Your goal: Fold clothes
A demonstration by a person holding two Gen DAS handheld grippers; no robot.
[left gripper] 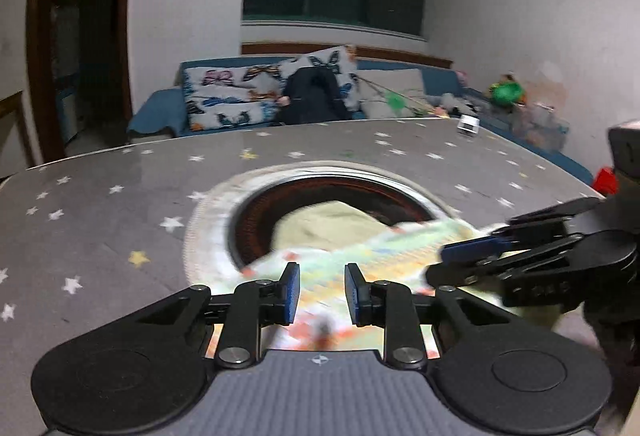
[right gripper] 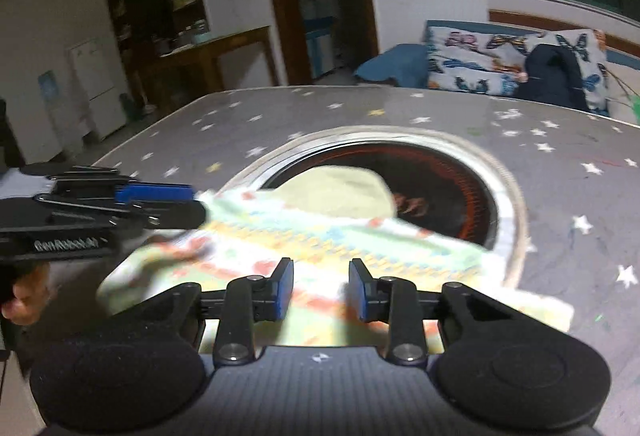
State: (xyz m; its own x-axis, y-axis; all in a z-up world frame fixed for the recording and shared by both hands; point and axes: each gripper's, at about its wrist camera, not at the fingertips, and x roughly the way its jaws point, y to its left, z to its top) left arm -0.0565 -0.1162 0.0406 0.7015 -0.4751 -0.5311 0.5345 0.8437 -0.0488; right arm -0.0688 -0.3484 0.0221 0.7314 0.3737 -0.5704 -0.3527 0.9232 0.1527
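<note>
A small pale garment (left gripper: 360,256) with a colourful print and a plain yellow-green inside lies on the table, partly over a round black hob. It also shows in the right wrist view (right gripper: 320,236). My left gripper (left gripper: 322,292) is open just above the garment's near edge. My right gripper (right gripper: 320,290) is open above the garment too. In the left wrist view the right gripper (left gripper: 472,256) reaches in from the right at the cloth's edge. In the right wrist view the left gripper (right gripper: 168,202) comes in from the left at the cloth's corner.
The table (left gripper: 100,236) has a grey cover with stars and a round black hob (left gripper: 260,220) set in a pale ring. A small white box (left gripper: 469,125) sits at its far right. A blue sofa (left gripper: 160,108) with butterfly cushions stands behind. A wooden desk (right gripper: 208,56) is at left.
</note>
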